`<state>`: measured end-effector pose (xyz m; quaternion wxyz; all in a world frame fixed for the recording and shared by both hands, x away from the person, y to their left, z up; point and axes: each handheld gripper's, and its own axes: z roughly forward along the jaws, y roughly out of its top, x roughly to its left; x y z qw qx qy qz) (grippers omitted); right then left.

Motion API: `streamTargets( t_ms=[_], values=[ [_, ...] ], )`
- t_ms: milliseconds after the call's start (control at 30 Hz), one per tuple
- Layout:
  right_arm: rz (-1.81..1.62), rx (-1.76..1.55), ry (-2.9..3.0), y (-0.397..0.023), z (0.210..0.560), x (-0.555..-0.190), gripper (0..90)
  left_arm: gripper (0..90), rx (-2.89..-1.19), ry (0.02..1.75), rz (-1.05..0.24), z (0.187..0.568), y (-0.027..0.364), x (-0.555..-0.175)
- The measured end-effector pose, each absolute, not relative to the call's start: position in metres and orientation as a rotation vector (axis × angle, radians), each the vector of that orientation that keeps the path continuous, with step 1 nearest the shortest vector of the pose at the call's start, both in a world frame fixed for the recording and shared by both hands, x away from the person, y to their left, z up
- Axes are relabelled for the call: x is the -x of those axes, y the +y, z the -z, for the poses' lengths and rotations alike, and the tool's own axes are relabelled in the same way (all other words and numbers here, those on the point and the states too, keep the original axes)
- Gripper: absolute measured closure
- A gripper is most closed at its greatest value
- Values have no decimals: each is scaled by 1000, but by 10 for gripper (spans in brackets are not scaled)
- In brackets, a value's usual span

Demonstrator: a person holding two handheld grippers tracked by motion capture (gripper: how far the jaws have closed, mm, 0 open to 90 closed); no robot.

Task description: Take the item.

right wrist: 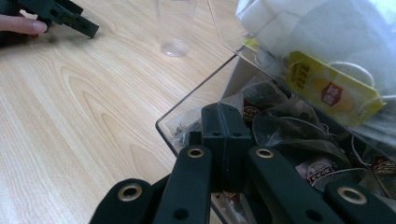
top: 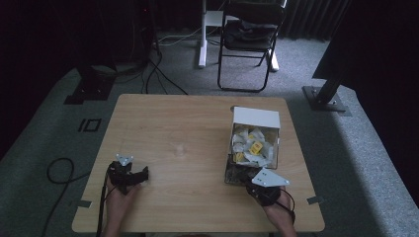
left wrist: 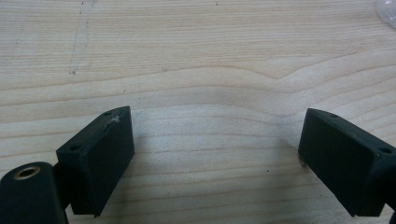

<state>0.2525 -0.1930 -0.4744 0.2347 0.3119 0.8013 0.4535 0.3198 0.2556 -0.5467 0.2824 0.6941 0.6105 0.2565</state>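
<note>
A clear plastic box (top: 230, 148) with a raised white lid (top: 256, 117) stands at the table's right. Its far part holds white and yellow tea sachets (top: 253, 146); its near part holds dark sachets (right wrist: 285, 123). My right gripper (top: 248, 176) reaches into the near part, its jaws pressed together (right wrist: 226, 128) among the dark sachets; I see nothing between the pads. My left gripper (top: 129, 171) rests on the table at the front left, jaws wide apart (left wrist: 217, 149) over bare wood. A clear plastic cup (right wrist: 176, 28) stands upright mid-table.
The wooden table (top: 163, 118) has bare room between the two grippers and behind the cup (top: 180, 148). A yellow-labelled sachet (right wrist: 329, 88) lies against the box wall just beyond my right jaws. A folding chair (top: 249, 39) and cables are on the floor behind.
</note>
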Motion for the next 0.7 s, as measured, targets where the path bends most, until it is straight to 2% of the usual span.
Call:
streamTargets(
  t_ms=[700],
  values=[
    [-1266,-809,2171,-188,461,-243,900,111,-1859,1634,-687,547,256,-320]
  ],
)
